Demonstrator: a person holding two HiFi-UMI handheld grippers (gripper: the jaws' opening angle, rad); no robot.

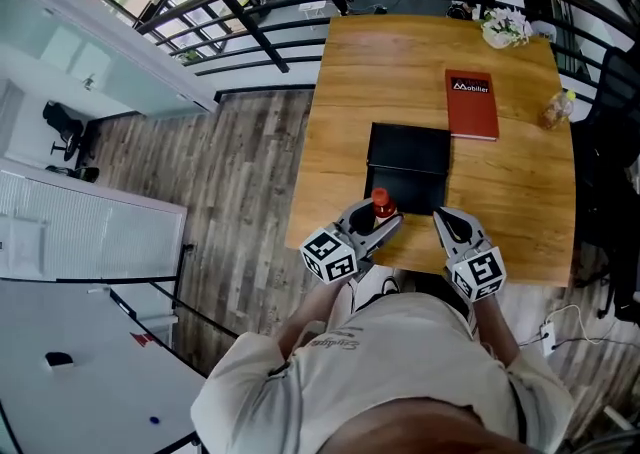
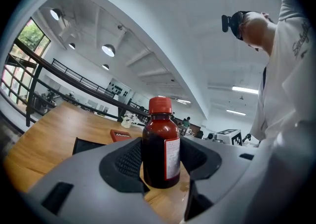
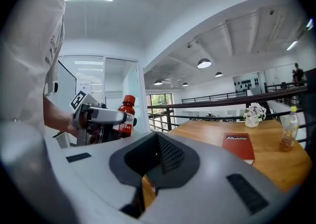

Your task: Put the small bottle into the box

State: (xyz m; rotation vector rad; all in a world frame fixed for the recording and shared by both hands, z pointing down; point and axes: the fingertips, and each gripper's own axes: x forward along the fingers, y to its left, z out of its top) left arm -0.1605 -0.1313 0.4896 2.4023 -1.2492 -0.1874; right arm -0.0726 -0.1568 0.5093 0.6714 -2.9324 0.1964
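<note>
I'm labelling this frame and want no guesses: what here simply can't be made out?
Black box: open or lidded can't be told; the head view shows only a flat dark top, and a jaw cuts it off in the left gripper view.
Small bottle in the left gripper: label print too small and turned aside in the left gripper view.
Red book: anything beyond its title is too small in every view.
</note>
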